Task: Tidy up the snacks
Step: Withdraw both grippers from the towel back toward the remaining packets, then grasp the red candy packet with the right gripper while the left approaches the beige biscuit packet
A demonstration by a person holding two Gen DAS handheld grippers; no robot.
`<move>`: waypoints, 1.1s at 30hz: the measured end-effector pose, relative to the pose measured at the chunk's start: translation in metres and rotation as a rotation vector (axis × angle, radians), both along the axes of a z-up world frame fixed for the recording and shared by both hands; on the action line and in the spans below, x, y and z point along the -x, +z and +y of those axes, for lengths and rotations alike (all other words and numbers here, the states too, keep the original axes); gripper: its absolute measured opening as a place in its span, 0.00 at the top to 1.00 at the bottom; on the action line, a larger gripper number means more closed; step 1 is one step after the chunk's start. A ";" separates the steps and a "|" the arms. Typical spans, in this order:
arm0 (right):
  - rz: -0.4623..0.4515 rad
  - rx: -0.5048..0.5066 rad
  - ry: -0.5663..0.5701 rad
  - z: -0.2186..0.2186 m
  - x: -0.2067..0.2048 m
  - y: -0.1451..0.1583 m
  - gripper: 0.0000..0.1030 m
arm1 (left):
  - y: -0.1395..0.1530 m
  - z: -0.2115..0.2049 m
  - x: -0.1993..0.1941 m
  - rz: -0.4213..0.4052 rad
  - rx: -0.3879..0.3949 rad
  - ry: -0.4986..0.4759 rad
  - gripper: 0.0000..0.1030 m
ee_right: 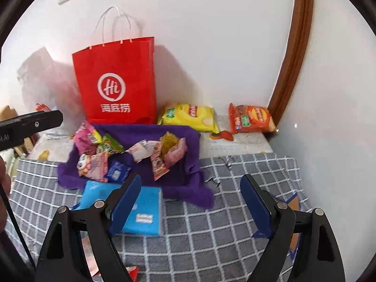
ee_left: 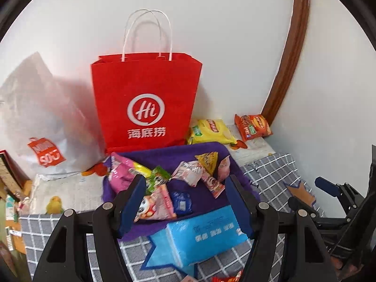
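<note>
Both grippers hang spread and empty: left gripper (ee_left: 185, 199) above the blue tissue pack (ee_left: 202, 235), right gripper (ee_right: 190, 202) over the checked cloth (ee_right: 211, 223). Beyond, small snacks (ee_right: 141, 151) fill the purple tray (ee_right: 178, 183); next, probably, the yellow chip bag (ee_right: 188, 116) by the red bag (ee_right: 117, 82).

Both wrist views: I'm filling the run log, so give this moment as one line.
left gripper: open, above purple tray | right gripper: open, empty | blue pack: outside tray | chip bags: by wall
</note>
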State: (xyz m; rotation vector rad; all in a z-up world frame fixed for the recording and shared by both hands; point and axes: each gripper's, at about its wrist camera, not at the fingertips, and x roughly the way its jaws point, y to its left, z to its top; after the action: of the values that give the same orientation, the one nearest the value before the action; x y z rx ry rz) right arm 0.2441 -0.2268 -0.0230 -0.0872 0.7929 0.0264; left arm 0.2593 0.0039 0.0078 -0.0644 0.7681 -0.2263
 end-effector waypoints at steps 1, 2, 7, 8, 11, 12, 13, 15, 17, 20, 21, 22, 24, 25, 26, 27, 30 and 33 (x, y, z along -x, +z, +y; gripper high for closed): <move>0.005 -0.016 0.002 0.000 0.003 -0.001 0.17 | 0.000 0.003 0.006 0.002 -0.001 0.007 0.34; 0.010 -0.024 0.003 0.000 0.006 -0.002 0.17 | 0.000 0.006 0.011 0.006 0.001 0.012 0.34; 0.036 -0.043 0.014 0.009 0.025 -0.012 0.17 | -0.003 0.019 0.037 0.014 -0.033 0.042 0.34; 0.035 -0.052 0.022 0.011 0.029 -0.014 0.17 | -0.005 0.021 0.042 0.010 -0.034 0.035 0.34; 0.042 -0.076 0.041 0.018 0.041 -0.023 0.17 | -0.011 0.024 0.062 0.013 -0.054 0.036 0.34; 0.042 -0.083 0.048 0.019 0.045 -0.025 0.17 | -0.016 0.025 0.069 0.010 -0.076 0.045 0.34; 0.045 -0.088 0.061 0.022 0.050 -0.028 0.17 | -0.018 0.026 0.073 0.011 -0.090 0.053 0.34; 0.057 -0.089 0.090 0.028 0.057 -0.036 0.17 | -0.027 0.028 0.080 0.026 -0.103 0.073 0.34; 0.069 -0.080 0.115 0.036 0.066 -0.047 0.17 | -0.038 0.036 0.087 0.054 -0.072 0.080 0.34; 0.086 -0.054 0.144 0.046 0.076 -0.063 0.17 | -0.052 0.048 0.093 0.094 -0.029 0.109 0.34; 0.093 -0.050 0.159 0.050 0.080 -0.069 0.17 | -0.056 0.052 0.096 0.105 -0.022 0.114 0.34; 0.101 -0.054 0.174 0.052 0.083 -0.074 0.18 | -0.058 0.054 0.098 0.110 -0.018 0.118 0.34; 0.131 -0.074 0.190 0.055 0.088 -0.089 0.19 | -0.063 0.058 0.104 0.116 -0.015 0.135 0.34; 0.148 -0.083 0.190 0.057 0.089 -0.096 0.19 | -0.066 0.061 0.106 0.120 -0.009 0.143 0.34; 0.164 -0.091 0.188 0.058 0.090 -0.102 0.22 | -0.068 0.063 0.109 0.126 -0.002 0.149 0.34; 0.178 -0.098 0.188 0.059 0.091 -0.109 0.24 | -0.072 0.066 0.112 0.135 0.008 0.155 0.34; 0.226 -0.109 0.181 0.062 0.091 -0.129 0.29 | -0.080 0.070 0.117 0.149 0.012 0.160 0.34; 0.259 -0.131 0.174 0.064 0.090 -0.144 0.29 | -0.090 0.071 0.121 0.171 0.005 0.162 0.34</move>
State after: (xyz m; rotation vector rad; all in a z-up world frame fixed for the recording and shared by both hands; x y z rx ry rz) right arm 0.1543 -0.1630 -0.1668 -0.0287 1.0379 0.2587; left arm 0.1385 0.0752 -0.0823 -0.1516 0.9278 -0.0686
